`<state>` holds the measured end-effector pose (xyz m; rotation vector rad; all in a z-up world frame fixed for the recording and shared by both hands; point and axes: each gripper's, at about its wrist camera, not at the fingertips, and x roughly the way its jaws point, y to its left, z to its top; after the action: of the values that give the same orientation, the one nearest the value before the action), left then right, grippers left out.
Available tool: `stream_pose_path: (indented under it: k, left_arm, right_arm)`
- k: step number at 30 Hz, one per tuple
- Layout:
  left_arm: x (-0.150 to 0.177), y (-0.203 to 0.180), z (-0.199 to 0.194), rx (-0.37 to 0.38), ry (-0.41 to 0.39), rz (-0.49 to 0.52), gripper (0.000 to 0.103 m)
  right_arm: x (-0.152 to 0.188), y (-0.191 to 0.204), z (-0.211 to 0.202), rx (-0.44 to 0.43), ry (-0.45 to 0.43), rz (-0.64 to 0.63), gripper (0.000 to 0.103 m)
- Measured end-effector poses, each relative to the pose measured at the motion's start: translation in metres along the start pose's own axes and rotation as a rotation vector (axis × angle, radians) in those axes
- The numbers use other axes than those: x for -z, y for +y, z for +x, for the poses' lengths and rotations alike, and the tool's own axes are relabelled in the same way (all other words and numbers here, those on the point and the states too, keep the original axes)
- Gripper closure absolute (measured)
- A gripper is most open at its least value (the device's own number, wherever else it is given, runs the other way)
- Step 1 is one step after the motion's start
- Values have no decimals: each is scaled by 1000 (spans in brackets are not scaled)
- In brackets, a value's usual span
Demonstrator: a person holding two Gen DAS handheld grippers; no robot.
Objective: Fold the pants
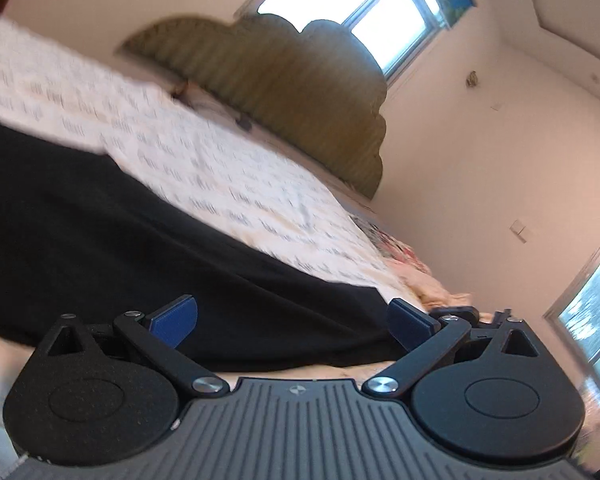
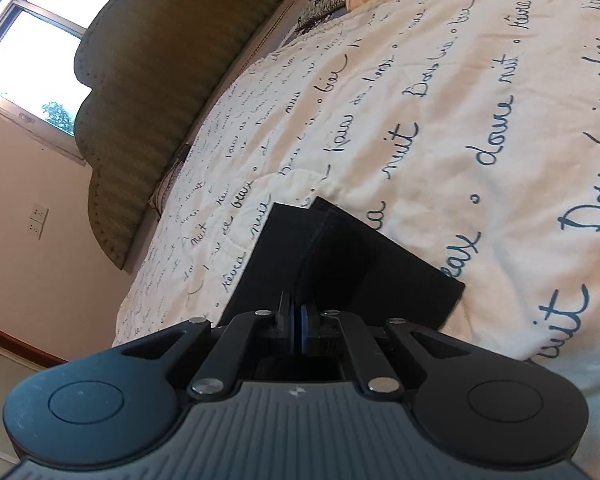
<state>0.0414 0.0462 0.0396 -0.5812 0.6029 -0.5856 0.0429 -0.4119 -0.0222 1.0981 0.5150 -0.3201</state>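
We see the black pants (image 1: 112, 240) lying on the bed (image 1: 228, 172), on a white quilt (image 2: 440, 120) with blue writing. In the left wrist view the pants run from 9 o'clock down to 4 o'clock, and their far edge is a long straight line. Lots of bare quilt lies past that edge, up to the green headboard (image 1: 284, 92) at 12 o'clock. Our left gripper (image 1: 294, 322) is tilted and wide open, with the pants just in front of its blue pads. Our right gripper (image 2: 297, 330) is pinched tight on a fold of the pants (image 2: 340, 264). A pants corner sticks out at 3 o'clock.
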Motion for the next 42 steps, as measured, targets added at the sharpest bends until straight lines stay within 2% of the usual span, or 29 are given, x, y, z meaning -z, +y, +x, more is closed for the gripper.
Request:
stream_pose_path:
  k: [2,5,7,9,12,14,16,17,19,21,24,28,29,30,31,33,38,40,42]
  left_arm:
    - [3,4,17,7,34,-167,1]
    - [7,20,40,60,105,-472,1]
    - [11,27,51,77,126,-599,1]
    - [12,32,59,26,126,-671,1]
    - [12,40,64,-52,89,-724,3]
    - [10,44,63,-58,49,-753,3]
    - [5,49,62,-115,10,-753,9]
    - [1,50,62,-184,3,-750,17]
    - [-1,54,70,-313,54,-737,74]
    - [-1,54,73,-344,71,-692,83]
    - [7,51,74,-380,65,-616,88]
    - [18,56,68,-381,53,-502,91]
    - [16,53,69,-388,57,-466,91]
    - [14,48,71,-397,63,-420,92]
    - [10,43,74,-401,66,-376,93]
    - [8,42,74,-389,61,-325,93]
    - [25,40,74,-349,20,-211,88]
    - [33,39,75,-334,-5,-170,86]
    - [37,41,76,-317,-22,-166,85]
  right_arm:
    - [-6,10,0,-43,-5,3,100]
    - [-18,19,-5,-113,-3,14,100]
    - [-26,27,-5,-144,-4,8,100]
    - [-31,31,-4,-173,0,16,100]
    - [-37,34,-1,-210,16,29,100]
    - [-39,37,0,-220,26,25,100]
    - [-40,38,1,-240,33,29,100]
    - [-42,38,1,-248,34,30,100]
    - [-47,41,0,-266,35,29,100]
    - [-51,44,-6,-293,24,12,100]
    - [-45,24,-21,-295,15,-10,100]
    - [-13,-74,-16,-102,77,140,100]
    - [-7,-92,-15,-111,87,176,102]
    - [-5,-103,-19,-186,78,214,102]
    - [-6,-104,-24,-202,71,233,100]
    - [-12,-95,-30,-180,70,207,94]
    - [-43,-75,-52,-138,-43,105,92]
    - [-60,-67,-49,-124,-52,79,89]
    - [-74,-51,-32,-113,9,-7,65]
